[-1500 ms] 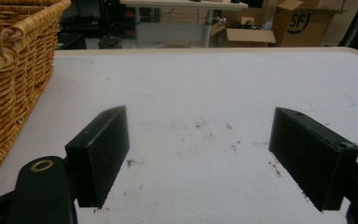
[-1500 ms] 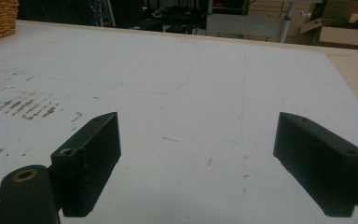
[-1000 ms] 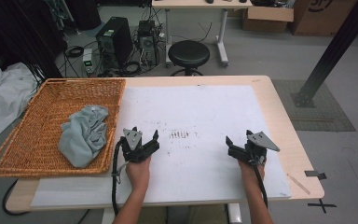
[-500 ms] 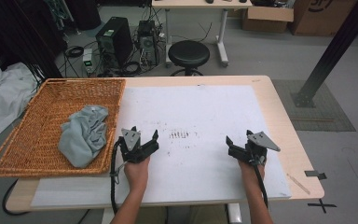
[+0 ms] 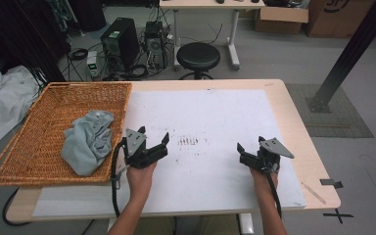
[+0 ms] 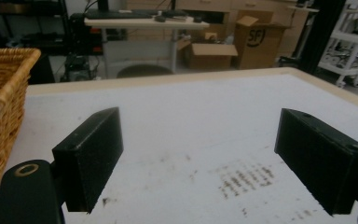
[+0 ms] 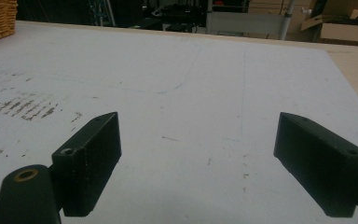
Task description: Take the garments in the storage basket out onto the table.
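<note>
My left gripper [image 5: 154, 142] rests low over the white mat [image 5: 205, 117], its jaws spread wide with nothing between them, just right of the wicker basket [image 5: 14, 161]. The grey cloth [image 5: 87, 141] lies crumpled inside that basket, toward its near right corner, apart from both tools. My right gripper [image 5: 249, 148] sits at the mat's near right, jaws likewise wide and empty. Between the two grippers I see a patch of dark smudges [image 5: 188, 141] on the mat.
</note>
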A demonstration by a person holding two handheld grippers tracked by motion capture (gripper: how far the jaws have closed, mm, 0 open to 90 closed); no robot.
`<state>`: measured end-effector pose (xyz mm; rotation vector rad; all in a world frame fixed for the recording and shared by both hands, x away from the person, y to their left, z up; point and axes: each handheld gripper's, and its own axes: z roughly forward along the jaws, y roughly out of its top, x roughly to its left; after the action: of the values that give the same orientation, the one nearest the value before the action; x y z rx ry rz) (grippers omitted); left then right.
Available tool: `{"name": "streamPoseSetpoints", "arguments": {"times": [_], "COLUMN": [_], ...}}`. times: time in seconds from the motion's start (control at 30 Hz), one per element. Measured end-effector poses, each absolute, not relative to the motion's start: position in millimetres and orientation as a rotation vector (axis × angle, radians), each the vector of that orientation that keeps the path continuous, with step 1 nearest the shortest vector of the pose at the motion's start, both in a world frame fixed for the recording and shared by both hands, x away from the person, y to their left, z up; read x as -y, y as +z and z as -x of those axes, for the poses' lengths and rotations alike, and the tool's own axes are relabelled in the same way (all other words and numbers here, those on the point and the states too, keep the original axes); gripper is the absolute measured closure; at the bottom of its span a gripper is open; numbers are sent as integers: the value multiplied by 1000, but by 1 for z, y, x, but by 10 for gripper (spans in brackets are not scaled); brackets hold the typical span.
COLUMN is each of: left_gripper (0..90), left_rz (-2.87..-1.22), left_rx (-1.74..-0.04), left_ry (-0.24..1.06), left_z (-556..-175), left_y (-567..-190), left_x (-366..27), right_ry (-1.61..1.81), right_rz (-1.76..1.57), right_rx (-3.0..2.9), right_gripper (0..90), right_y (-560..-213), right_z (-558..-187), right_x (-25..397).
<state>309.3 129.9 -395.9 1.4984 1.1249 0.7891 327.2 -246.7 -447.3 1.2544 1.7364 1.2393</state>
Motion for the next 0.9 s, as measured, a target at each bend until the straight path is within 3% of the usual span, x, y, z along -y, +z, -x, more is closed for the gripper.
{"name": "streamPoseSetpoints", "arguments": {"times": [0.3, 0.9], "left_gripper": [158, 159], "left_rz": [-1410, -1414], "left_rx": [-1048, -1125], "left_ry": [789, 932], "left_z": [-306, -313], "left_y": [-353, -333], "left_x": [-149, -215], "right_ry": [1238, 1231], "right_rz": [-1247, -1245], "right_rx": [-1740, -1761], "right_gripper": [144, 144], "right_y": [-447, -447], "right_z": [-327, -328], "right_x": [246, 245]}}
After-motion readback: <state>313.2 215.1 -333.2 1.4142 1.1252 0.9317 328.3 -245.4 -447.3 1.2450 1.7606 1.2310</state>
